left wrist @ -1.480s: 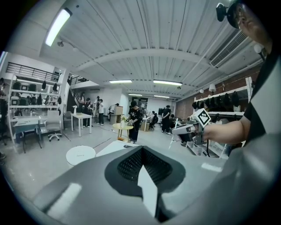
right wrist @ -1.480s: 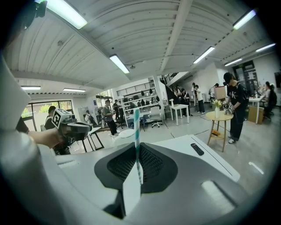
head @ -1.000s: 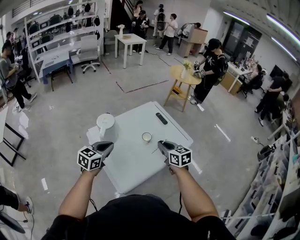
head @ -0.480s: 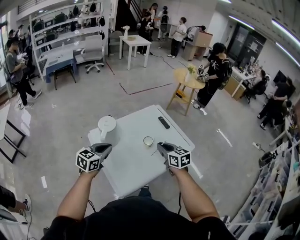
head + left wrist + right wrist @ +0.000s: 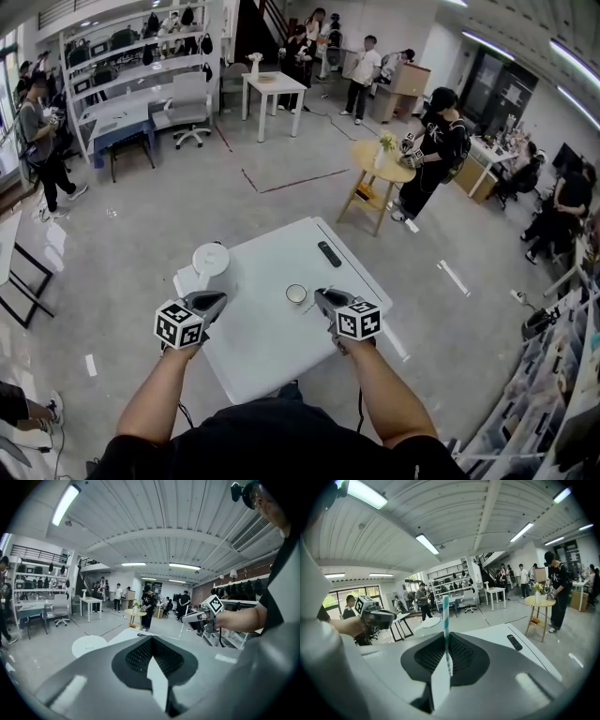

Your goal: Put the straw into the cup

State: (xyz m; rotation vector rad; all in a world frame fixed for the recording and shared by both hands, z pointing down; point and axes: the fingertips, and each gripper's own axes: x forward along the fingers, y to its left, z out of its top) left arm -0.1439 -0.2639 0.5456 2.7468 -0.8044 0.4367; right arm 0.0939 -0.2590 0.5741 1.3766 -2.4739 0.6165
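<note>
Two grippers hover over the white table (image 5: 267,342) in the lower half of the head view. The right gripper (image 5: 324,296) has its jaws clamped on a teal-and-white striped straw (image 5: 446,616), which stands upright from between the jaw tips in the right gripper view. The left gripper (image 5: 212,301) has its jaws pressed together with nothing between them. The cup (image 5: 296,293) stands upright near the centre of the head view, just left of the right gripper's tips and apart from them. A white lidded jug (image 5: 211,261) stands toward the table's left edge. A dark remote (image 5: 329,254) lies toward the table's upper right.
</note>
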